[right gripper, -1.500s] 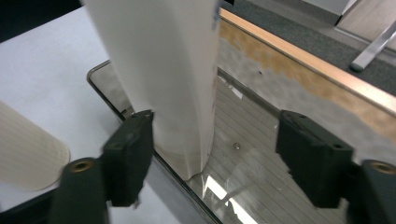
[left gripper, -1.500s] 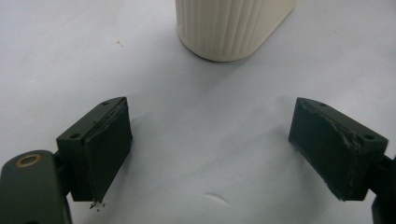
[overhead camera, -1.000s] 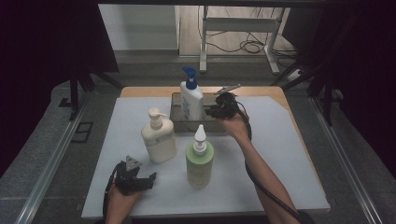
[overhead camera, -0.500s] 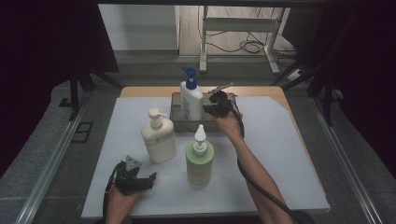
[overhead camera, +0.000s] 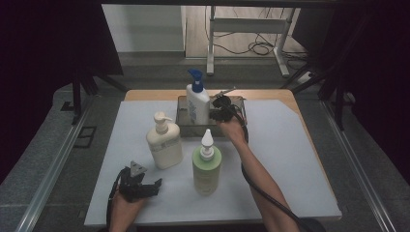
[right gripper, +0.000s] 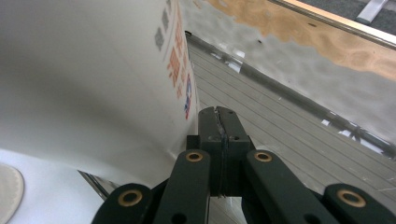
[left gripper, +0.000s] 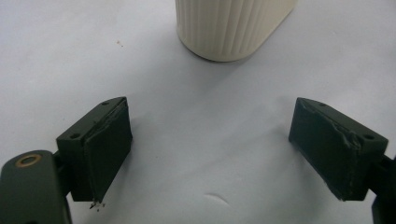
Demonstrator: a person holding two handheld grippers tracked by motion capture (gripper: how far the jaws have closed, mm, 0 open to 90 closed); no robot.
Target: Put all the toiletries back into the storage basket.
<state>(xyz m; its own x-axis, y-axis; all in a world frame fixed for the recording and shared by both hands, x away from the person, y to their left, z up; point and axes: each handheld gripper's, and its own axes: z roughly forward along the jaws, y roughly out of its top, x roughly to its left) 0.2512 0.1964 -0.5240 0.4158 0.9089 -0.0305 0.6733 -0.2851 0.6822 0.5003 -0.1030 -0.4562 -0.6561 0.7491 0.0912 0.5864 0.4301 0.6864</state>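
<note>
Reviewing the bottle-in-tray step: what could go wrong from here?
1. The right gripper has its jaws shut with nothing between them, right beside the blue-pump bottle in the metal tray; a sideways nudge could tip that tall bottle.
2. Its cable runs close past the green bottle, so pulling the arm back might catch it.

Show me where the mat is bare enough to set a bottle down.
Bare: the mat right of the right forearm, and its left strip beside the cream bottle. Crowded: the middle, with the green bottle, tray and blue-pump bottle.
</note>
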